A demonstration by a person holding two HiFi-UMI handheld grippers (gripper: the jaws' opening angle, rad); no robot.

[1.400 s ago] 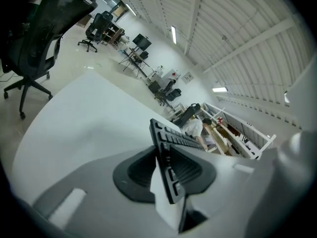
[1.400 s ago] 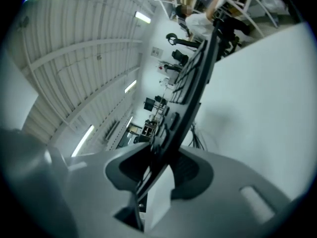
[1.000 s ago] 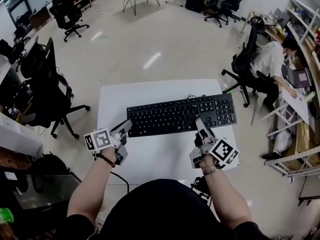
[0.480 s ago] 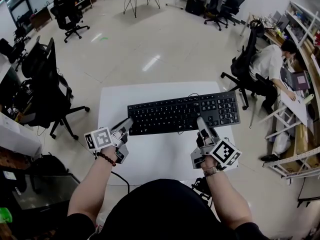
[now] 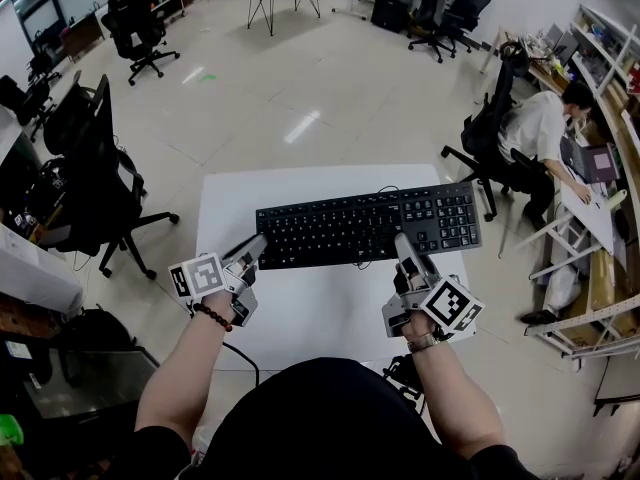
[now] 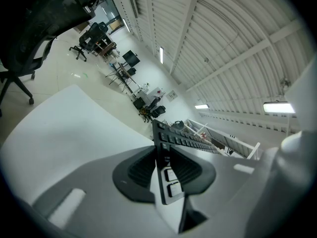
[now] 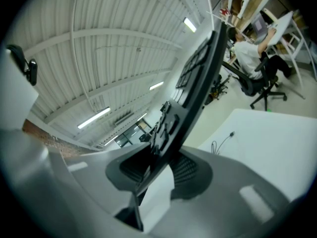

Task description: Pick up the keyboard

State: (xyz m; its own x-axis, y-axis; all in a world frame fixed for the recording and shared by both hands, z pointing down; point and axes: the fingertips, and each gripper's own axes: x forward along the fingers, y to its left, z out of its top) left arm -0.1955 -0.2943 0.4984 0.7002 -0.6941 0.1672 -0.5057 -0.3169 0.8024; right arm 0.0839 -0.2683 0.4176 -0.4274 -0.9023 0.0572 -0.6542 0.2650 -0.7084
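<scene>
Head view showed the keyboard (image 5: pixel 368 226) with its long axis running left to right over the far half of the desk (image 5: pixel 300 313), the right end set slightly farther from you than the left. Both grippers stood on its near side and pointed away from you, across that axis. Your left gripper (image 5: pixel 252 250) met the near left corner. Your right gripper (image 5: pixel 403 250) met the near edge right of centre, so the number-pad end overhung to the right with no support.

Left gripper view showed that gripper clenched on the keyboard's edge, with its ribbed pads (image 6: pixel 141 167) pressing on both faces. Right gripper view showed the right gripper clamped on the near edge in the same way, with a cable (image 7: pixel 221 140) lying on the desk beyond.

By judgement, the lift depended on holding both grip points level along the long axis. The unsupported right end would tend to sag or twist if one hand rose first.
</scene>
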